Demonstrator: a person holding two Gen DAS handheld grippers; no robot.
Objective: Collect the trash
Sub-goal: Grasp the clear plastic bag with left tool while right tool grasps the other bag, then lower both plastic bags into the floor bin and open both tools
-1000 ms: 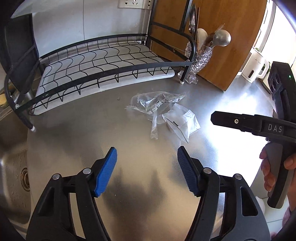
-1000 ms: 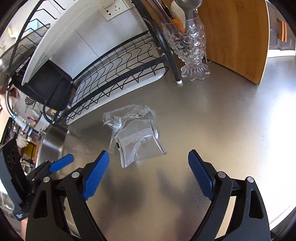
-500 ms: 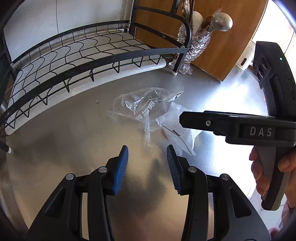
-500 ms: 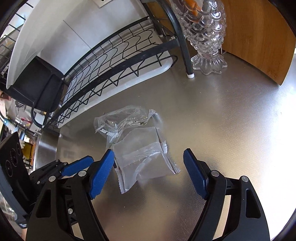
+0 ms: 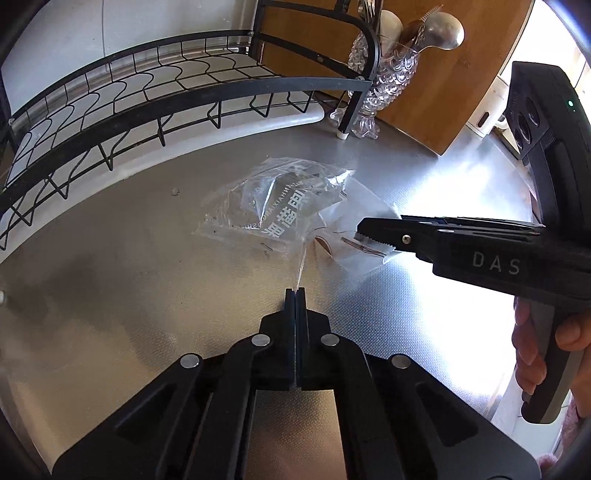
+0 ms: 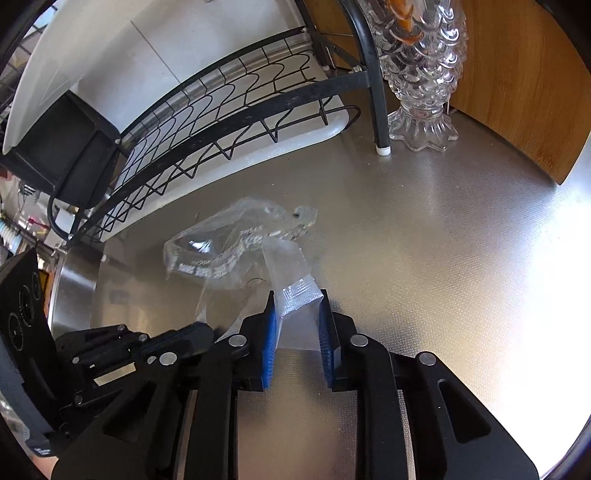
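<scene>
the left gripper (image 5: pixel 295 295) is fully closed, its pads pressed together on a thin twisted tail of the printed clear bag (image 5: pixel 275 210), which trails away from the tips onto the steel counter (image 5: pixel 129 295). the right gripper (image 6: pixel 295 321) is closing, its blue pads (image 6: pixel 270 332) pressing in on both sides of the small clear pouch (image 6: pixel 295 299), whose near end stands bunched between them. in the left wrist view the right gripper comes in from the right as a black tool lettered "das", its toothed tips over the small pouch, with the person's hand (image 5: pixel 532 354) around its grip at the right edge.

the two pieces of trash lie touching in the middle of the counter: the printed bag, crumpled and bearing white lettering, to the left and slightly farther off, the small pouch overlapping its right side. in the right wrist view the left gripper shows at the near left, its tips just beside the printed bag's tail.

beyond the trash, at the far left, a black wire dish rack (image 5: pixel 155 96) stands over a white drip tray (image 6: pixel 295 142). just right of the rack's leg stands a fish-shaped glass holder (image 6: pixel 421 74) with spoons (image 5: pixel 443 35) in it, and behind that a wooden board (image 6: pixel 517 85) leans upright. a steel sink rim (image 6: pixel 70 291) shows at the left edge in the right wrist view.
</scene>
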